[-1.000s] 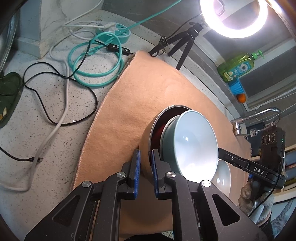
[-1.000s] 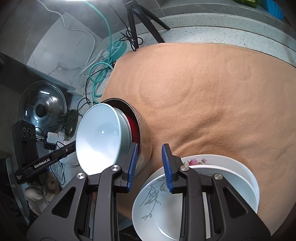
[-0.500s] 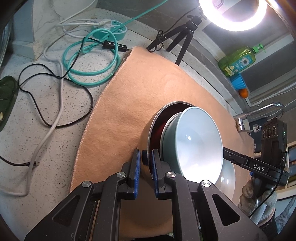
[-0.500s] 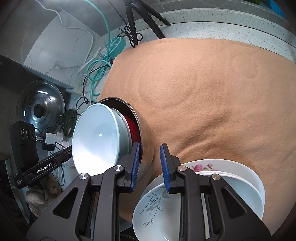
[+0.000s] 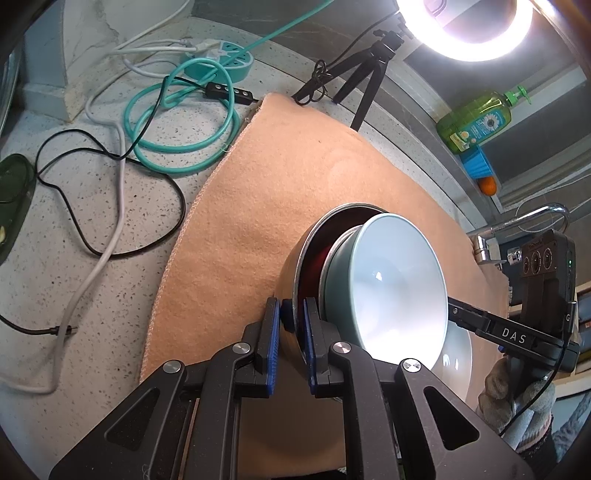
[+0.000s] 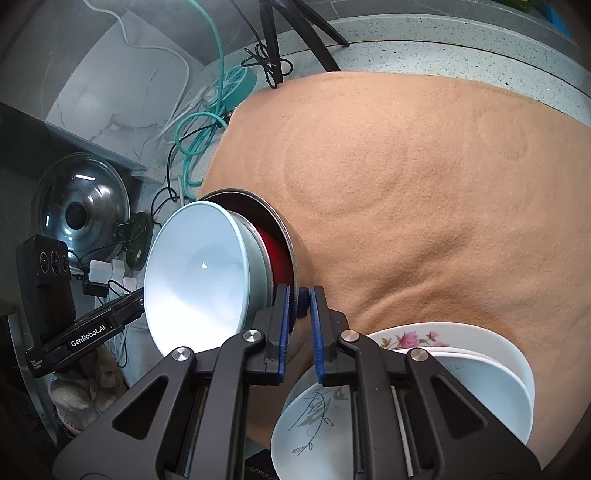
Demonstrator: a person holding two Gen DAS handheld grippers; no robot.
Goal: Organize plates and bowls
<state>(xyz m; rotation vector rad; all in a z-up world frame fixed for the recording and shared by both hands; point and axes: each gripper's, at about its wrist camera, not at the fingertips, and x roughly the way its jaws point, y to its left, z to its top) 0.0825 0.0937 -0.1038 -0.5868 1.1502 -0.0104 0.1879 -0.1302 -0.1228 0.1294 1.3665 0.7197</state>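
Note:
A steel bowl holds a red bowl and a pale blue bowl nested inside it, above the orange cloth. My left gripper is shut on the steel bowl's near rim. On the opposite rim of the steel bowl, my right gripper is closing, its pads pressing the rim between them. In the left wrist view the right gripper reaches in from the right. A stack of white plates, one with a flower print, lies beneath the right gripper.
Teal and black cables and a power strip lie on the speckled counter left of the cloth. A tripod, ring light, soap bottle and faucet stand behind. A pot lid sits at the left.
The right gripper's jaws have narrowed from a wide gap onto the steel bowl's rim. The left gripper has kept its grip, and the bowls have shifted only slightly.

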